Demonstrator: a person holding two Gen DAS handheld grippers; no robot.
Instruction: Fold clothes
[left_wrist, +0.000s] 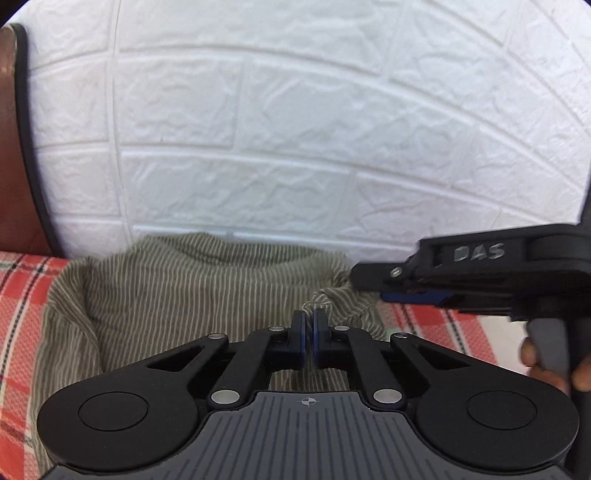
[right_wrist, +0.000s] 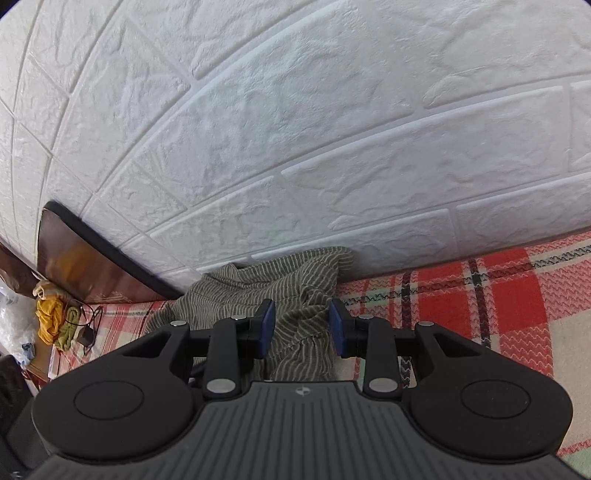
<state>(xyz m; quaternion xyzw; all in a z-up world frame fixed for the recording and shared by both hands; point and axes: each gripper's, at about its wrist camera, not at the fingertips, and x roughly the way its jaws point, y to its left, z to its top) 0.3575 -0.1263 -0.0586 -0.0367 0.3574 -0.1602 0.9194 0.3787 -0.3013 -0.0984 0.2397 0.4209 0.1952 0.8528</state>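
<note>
A striped olive-green garment (left_wrist: 184, 295) lies crumpled on a bed covered by a red, white and black checked blanket (left_wrist: 22, 295), pushed up against a white brick-patterned wall (left_wrist: 295, 129).

In the left wrist view, the left gripper (left_wrist: 309, 332) sits at 6 o'clock with its blue pads (left_wrist: 300, 334) pressed together on a raised fold of the garment; a thin edge of striped cloth runs between them. The right gripper (left_wrist: 413, 291) enters from 3 o'clock, side-on, its tip just beside the garment's right edge. A person's hand (left_wrist: 554, 365) holds its handle at about 4 o'clock.

In the right wrist view, the right gripper (right_wrist: 301, 328) has its two blue pads (right_wrist: 266, 328) standing apart, with bunched cloth of the garment (right_wrist: 280, 284) lying in the gap; whether the pads touch it cannot be told. The blanket (right_wrist: 498, 295) spreads toward 3 o'clock. At 9 o'clock, a dark wooden headboard (right_wrist: 88, 258) leans at the wall, with yellow and green cloths (right_wrist: 51, 321) and a black cable (right_wrist: 88, 321) near it.
</note>
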